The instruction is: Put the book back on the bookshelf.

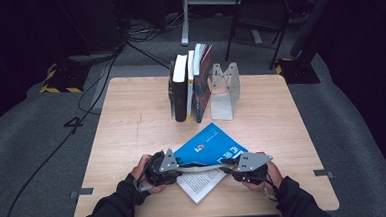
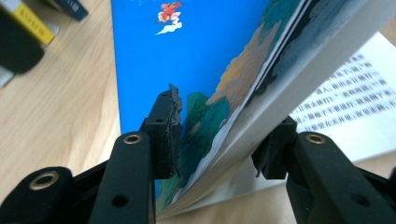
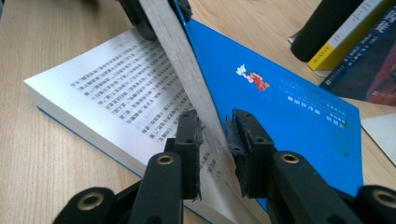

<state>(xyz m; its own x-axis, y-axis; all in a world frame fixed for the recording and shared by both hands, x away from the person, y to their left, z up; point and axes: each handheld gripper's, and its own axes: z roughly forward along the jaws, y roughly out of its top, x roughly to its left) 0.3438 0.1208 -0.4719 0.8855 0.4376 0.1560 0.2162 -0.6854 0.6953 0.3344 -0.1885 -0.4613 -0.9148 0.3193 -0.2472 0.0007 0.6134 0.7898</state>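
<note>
Book: I see the blue-covered paperback book point(image 1: 210, 145) lying open on the light wooden tabletop point(image 1: 131, 121), near the 6 o'clock edge, its front cover and a sheaf of leaves lifted above the printed pages point(image 1: 201, 182).
Left claw: my left claw point(image 2: 217, 140) sits at 9 o'clock of the book. In the left gripper view the raised cover and leaves pass between the jaws; the jaws stand apart, one pad against the underside of the sheaf, the other just clear of the cover. No grip.
Right claw: my right claw point(image 3: 215, 140) sits at 3 o'clock of the book. In the right gripper view both pads press on the lifted sheaf's edge, so it is clamped on the book.
Hands: both come in from 6 o'clock in dark sleeves.
Background: upright row of books point(image 1: 189, 83) at 12 o'clock of the open book, well apart, flanked by a grey metal bookend point(image 1: 224, 89) on its 3 o'clock side.
</note>
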